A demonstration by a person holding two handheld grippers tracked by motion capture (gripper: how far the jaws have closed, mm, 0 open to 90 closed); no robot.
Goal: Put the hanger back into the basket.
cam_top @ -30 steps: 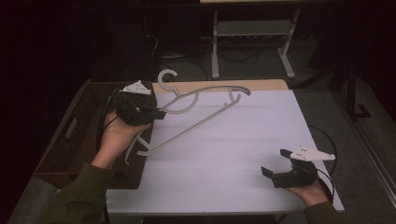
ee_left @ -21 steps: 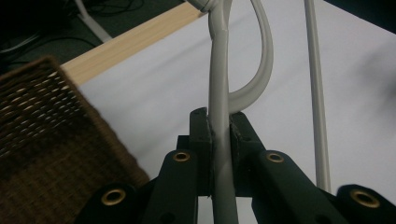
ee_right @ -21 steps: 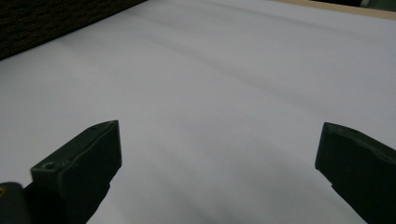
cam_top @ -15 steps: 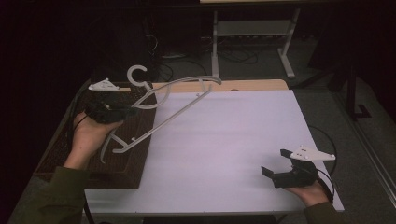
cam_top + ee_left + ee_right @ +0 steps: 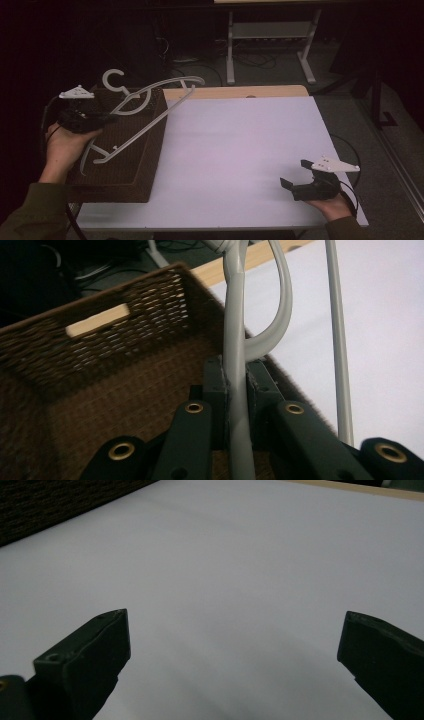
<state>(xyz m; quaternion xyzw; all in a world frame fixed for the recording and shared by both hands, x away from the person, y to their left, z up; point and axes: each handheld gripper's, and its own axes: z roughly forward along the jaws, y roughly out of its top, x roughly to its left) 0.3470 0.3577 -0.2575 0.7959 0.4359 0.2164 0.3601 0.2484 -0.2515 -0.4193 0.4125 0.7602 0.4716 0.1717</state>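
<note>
A pale grey plastic hanger (image 5: pixel 150 107) hangs in the air over a brown wicker basket (image 5: pixel 145 160) at the table's left edge, one end reaching out over the table. My left gripper (image 5: pixel 102 119) is shut on the hanger's arm (image 5: pixel 235 370), jaws pressed on both sides of it, above the basket's inside (image 5: pixel 100 385). The hook (image 5: pixel 114 80) points up and away. My right gripper (image 5: pixel 290 186) rests low over the white tabletop (image 5: pixel 225 570) at the front right, jaws wide apart with nothing between them.
The white table (image 5: pixel 240 150) has a wooden strip (image 5: pixel 235 92) along its far edge. Behind it on the dark floor stand a metal rack (image 5: pixel 270 45) and some cables. The basket's dark wall (image 5: pixel 45 505) lies far to the right gripper's left.
My left gripper has carried the hanger leftward off the table and over the basket. The right gripper has stayed in place, open.
</note>
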